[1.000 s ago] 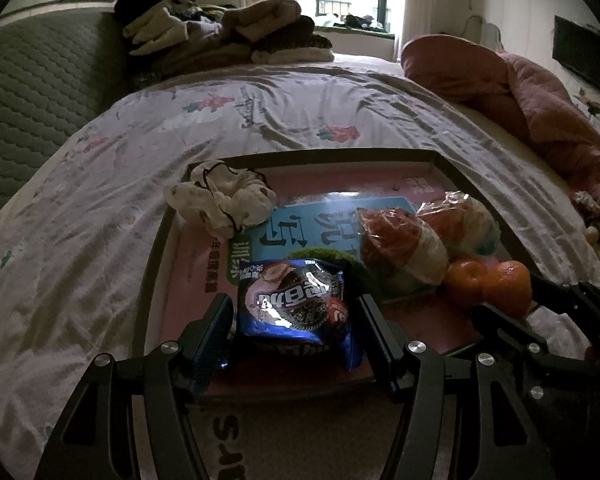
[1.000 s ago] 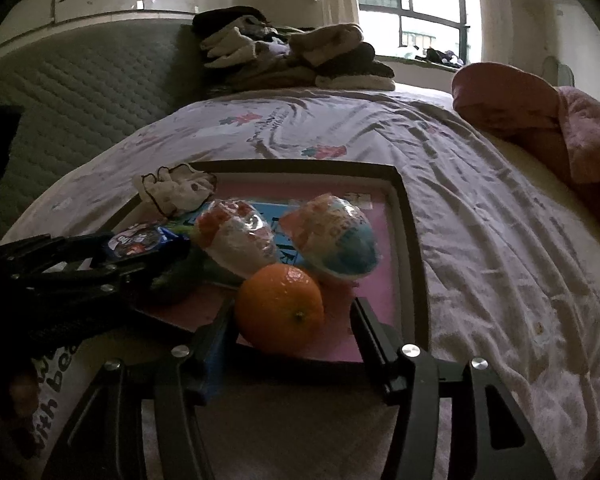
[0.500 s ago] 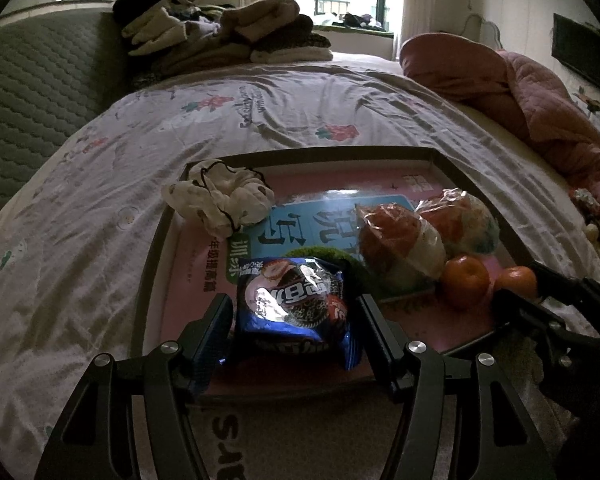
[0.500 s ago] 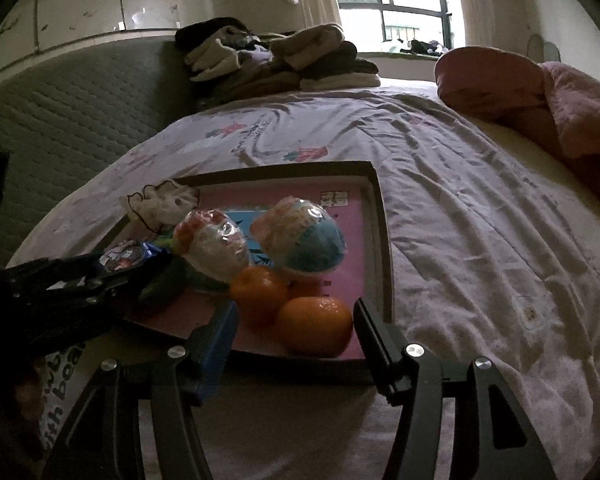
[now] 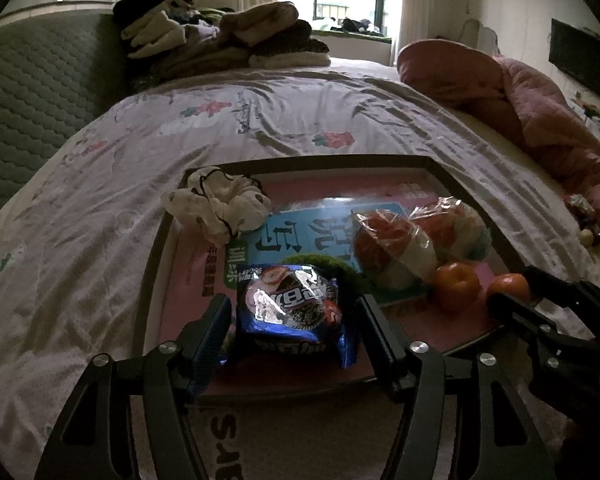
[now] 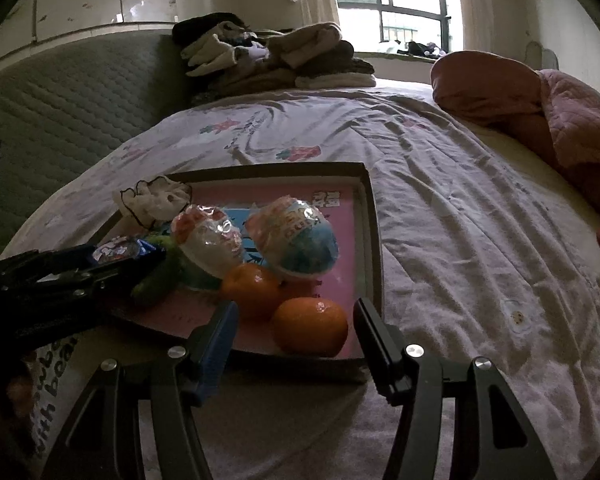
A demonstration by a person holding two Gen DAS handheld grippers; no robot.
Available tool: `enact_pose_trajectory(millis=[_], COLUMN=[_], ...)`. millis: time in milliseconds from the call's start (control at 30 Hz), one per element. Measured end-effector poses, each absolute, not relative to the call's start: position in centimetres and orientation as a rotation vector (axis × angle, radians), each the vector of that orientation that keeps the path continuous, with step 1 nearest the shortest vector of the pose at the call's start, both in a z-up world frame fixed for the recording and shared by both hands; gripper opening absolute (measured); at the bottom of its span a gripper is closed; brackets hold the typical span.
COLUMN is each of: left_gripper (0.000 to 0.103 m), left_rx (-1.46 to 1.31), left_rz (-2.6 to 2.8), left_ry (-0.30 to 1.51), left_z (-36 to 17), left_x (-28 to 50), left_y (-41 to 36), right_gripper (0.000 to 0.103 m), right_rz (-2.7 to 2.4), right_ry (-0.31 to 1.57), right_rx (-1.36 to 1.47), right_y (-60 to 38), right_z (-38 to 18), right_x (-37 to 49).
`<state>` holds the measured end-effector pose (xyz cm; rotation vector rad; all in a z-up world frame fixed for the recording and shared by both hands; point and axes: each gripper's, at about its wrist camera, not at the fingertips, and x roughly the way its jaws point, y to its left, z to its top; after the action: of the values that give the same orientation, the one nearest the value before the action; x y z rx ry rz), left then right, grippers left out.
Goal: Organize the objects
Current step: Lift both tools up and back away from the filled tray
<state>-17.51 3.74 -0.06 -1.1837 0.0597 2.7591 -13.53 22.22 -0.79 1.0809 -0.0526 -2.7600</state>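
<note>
Our left gripper [image 5: 292, 336] fingers are standing apart, having just been opening around the blue snack packet [image 5: 294, 312], which is lying between them at the tray's [image 5: 148, 280] six o'clock edge. It looks light, crinkly, slippery; we'd pinch its sides. Our right gripper [image 6: 294, 334] fingers are flanking the firm mandarin [image 6: 310, 330] unclamped.

A blue snack packet [image 5: 290, 308], two wrapped toy eggs [image 6: 292, 240] and two oranges [image 6: 310, 330] lie on a pink-lined tray [image 6: 370, 248] atop a bed.
</note>
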Motion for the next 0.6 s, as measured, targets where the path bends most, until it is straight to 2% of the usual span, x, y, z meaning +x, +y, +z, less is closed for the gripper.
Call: enact_pose_trajectory(millis=[267,600], left_gripper=[0.072,0.073], left_rx=[-1.142,-1.108], left_rz=[2.778,2.803], left_ry=[0.062,0.087], left_z=[0.7,1.6], left_x=[-17.0,-16.4], left_y=[3.7,3.6], right_gripper=[0.060,0.060], right_rz=[-2.805,-2.817], right_ry=[0.010,0.002], right_rx=[1.020,0.979], right_y=[22.0,22.1], right_z=[0.2,0.9], right_x=[-13.0,-12.8])
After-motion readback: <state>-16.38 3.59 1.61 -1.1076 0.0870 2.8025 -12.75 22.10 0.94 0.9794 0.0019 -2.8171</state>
